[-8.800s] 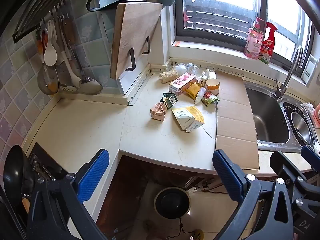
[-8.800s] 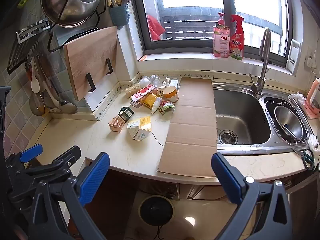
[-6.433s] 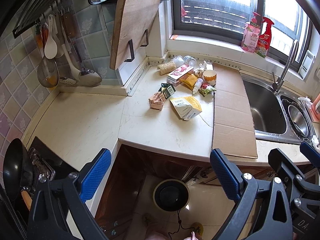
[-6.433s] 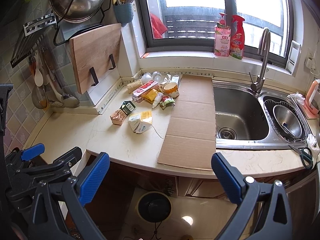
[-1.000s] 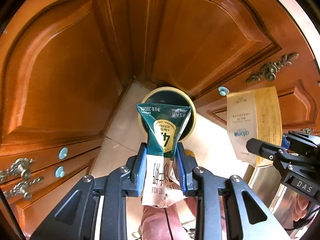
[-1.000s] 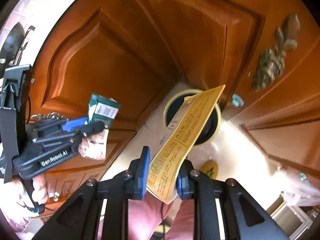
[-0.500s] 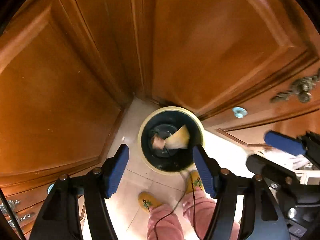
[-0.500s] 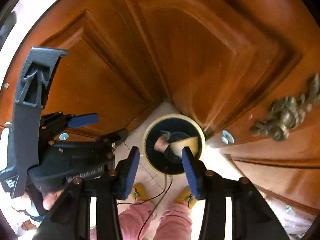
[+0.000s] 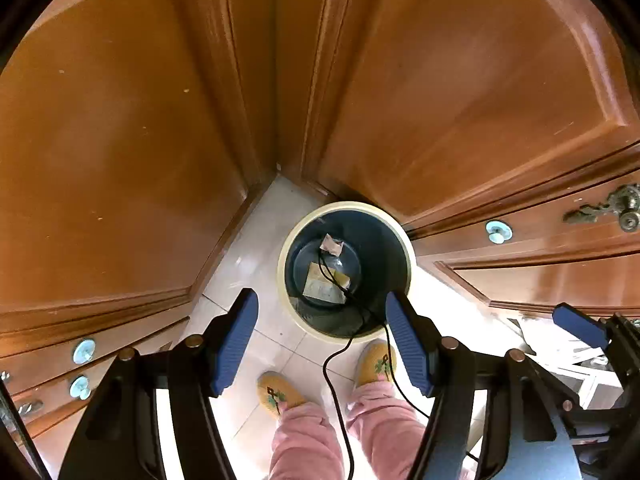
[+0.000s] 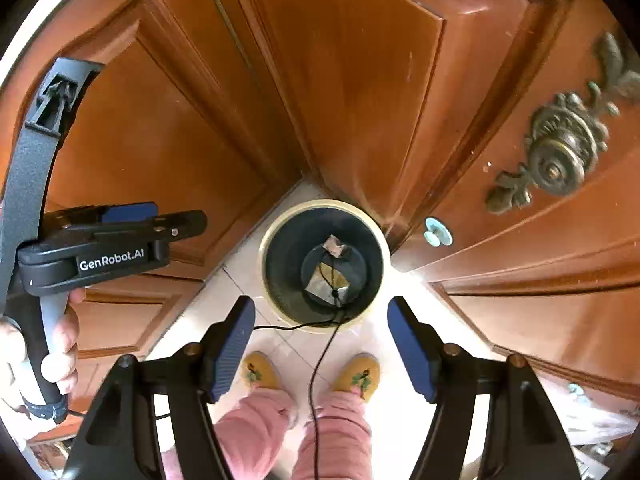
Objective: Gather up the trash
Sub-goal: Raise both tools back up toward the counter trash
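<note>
A round dark trash bin with a cream rim (image 9: 283, 270) (image 10: 265, 264) stands on the tiled floor in the cabinet corner. At its bottom lie a yellowish carton (image 9: 322, 286) (image 10: 320, 285) and a small pink carton (image 9: 332, 245) (image 10: 335, 246). My left gripper (image 9: 322, 332) hangs open above the bin's near edge, nothing between its blue pads. My right gripper (image 10: 320, 330) also points down at the bin; its jaws are opening and hold nothing. In the right wrist view a hand holds the left gripper's body (image 10: 100, 256) at the left.
Brown wooden cabinet doors (image 9: 120, 140) close in on the bin at left, back and right, with an ornate brass knob (image 10: 556, 160). The person's yellow slippers (image 9: 276, 394) and pink trouser legs stand just before the bin. A black cable (image 9: 336, 360) dangles over its rim.
A second ago each gripper was shut on a carton above the bin. Both opened, and the cartons dropped in and now lie at the bottom. Both grippers have sunk closer to the bin.
</note>
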